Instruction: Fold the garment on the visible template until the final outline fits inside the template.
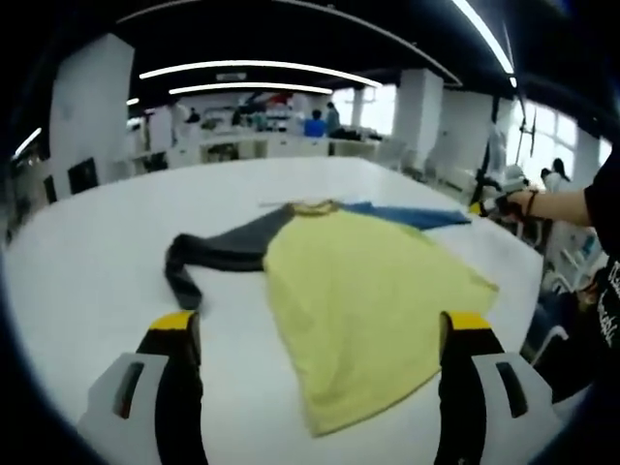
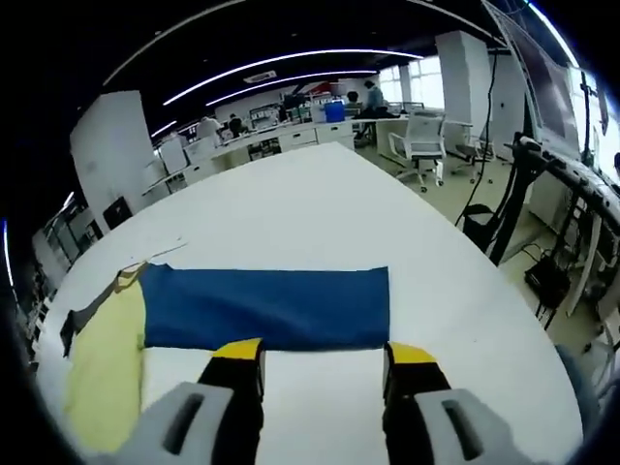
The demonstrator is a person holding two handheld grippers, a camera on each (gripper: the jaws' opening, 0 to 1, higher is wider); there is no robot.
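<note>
The garment [image 1: 363, 300] lies spread flat on the white desk [image 1: 87, 271], its yellow body reaching toward the near edge. The grey sleeve [image 1: 208, 254] lies out toward one side, bent at the elbow, and the blue sleeve [image 2: 266, 307] stretches straight toward the opposite side edge. No fold looks made yet, so by my reading the task stands at its start: both sleeves and the body remain to be brought in. I cannot make out a template outline on the desk.

The left claw [image 1: 320, 334] hovers above the hem end with jaws wide apart, gripping nothing. The right claw [image 2: 323, 360] hangs just short of the blue sleeve's long edge, jaws apart and empty, aimed at that sleeve.
</note>
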